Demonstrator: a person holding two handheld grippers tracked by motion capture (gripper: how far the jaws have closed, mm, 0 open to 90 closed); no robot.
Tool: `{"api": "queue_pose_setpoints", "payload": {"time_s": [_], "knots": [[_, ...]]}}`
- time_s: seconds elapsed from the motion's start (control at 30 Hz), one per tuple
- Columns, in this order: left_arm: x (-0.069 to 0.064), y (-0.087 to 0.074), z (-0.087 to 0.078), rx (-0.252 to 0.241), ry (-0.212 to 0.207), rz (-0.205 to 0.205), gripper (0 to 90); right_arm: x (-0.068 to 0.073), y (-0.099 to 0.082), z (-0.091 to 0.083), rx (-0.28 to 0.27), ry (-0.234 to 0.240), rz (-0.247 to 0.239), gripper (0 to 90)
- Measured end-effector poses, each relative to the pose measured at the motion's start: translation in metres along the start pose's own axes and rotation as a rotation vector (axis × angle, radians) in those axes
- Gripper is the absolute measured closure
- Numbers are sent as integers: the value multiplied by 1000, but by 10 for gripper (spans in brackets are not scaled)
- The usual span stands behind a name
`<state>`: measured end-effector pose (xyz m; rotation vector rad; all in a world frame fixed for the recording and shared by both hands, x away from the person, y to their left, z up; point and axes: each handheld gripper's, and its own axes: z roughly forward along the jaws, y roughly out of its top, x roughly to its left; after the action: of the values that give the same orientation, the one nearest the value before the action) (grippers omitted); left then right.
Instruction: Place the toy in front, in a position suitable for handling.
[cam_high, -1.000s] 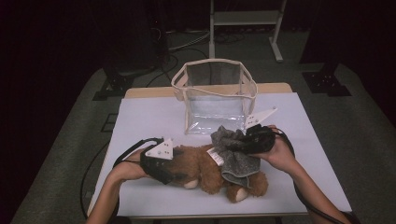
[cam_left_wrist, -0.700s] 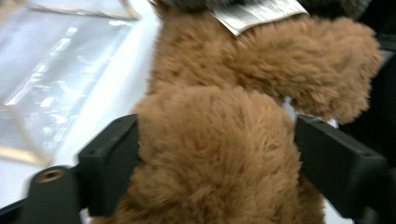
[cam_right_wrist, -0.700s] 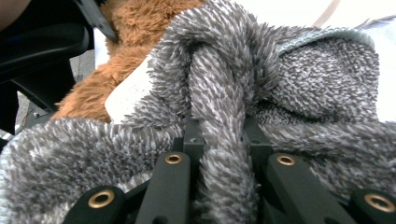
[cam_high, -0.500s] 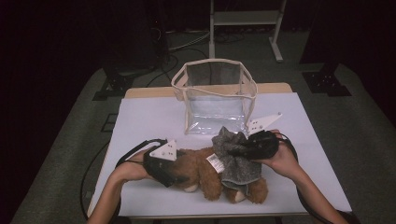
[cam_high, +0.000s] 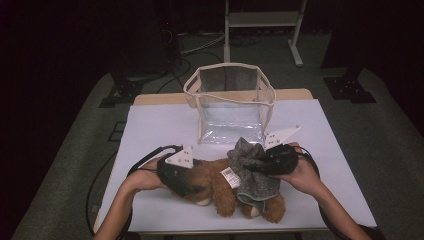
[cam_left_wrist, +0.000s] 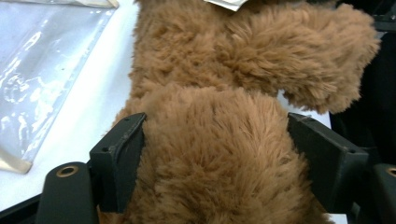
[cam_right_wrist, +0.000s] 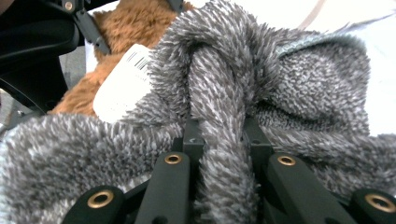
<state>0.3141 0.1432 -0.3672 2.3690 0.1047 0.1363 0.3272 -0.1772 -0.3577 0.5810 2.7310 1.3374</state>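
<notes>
A table (cam_high: 150, 130) with a pale lilac-white top and a strip of bare wood along its far edge carries everything. A clear plastic bag (cam_high: 231, 107) with cream trim stands open on it, beyond both claws. A brown plush bear (cam_high: 220, 182) lies on the top between the claws, with a grey knitted garment (cam_high: 252, 170) on the bear.

Both forearms are showing bare, sleeveless. Each black gripper (cam_high: 192, 177) (cam_high: 260, 161) is carrying a pale three-cornered plate and trailing a black cable; brass-ringed holes are dotting the black jaws.
</notes>
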Motion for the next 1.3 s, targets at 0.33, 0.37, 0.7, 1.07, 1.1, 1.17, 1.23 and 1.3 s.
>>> {"api": "queue_pose_setpoints", "payload": {"time_s": [0.33, 0.37, 0.7, 1.07, 1.1, 1.17, 1.23, 1.3], "knots": [[-1, -3, -2, -24, -5, 2, 178, 5, 6, 11, 5, 36, -14, 757], [1, -2, -1, -30, 3, -15, 137, 5, 3, 11, 3, 39, -12, 757], [10, -18, -2, -34, 25, -107, 22, 4, -8, 9, 0, 47, 2, 761], [5, -21, 20, -61, 74, -111, 250, -6, -14, 5, -12, 27, 44, 757], [5, -20, 20, -69, 79, -109, 266, -8, -15, 4, -15, 26, 52, 757], [5, -18, 25, -95, 88, -109, 296, -12, -16, -1, -23, 19, 65, 755], [6, -14, 30, -117, 86, -112, 306, -15, -16, -7, -25, 4, 68, 755], [7, -8, 39, -136, 80, -117, 308, -19, -16, -15, -13, -16, 62, 754]]}}
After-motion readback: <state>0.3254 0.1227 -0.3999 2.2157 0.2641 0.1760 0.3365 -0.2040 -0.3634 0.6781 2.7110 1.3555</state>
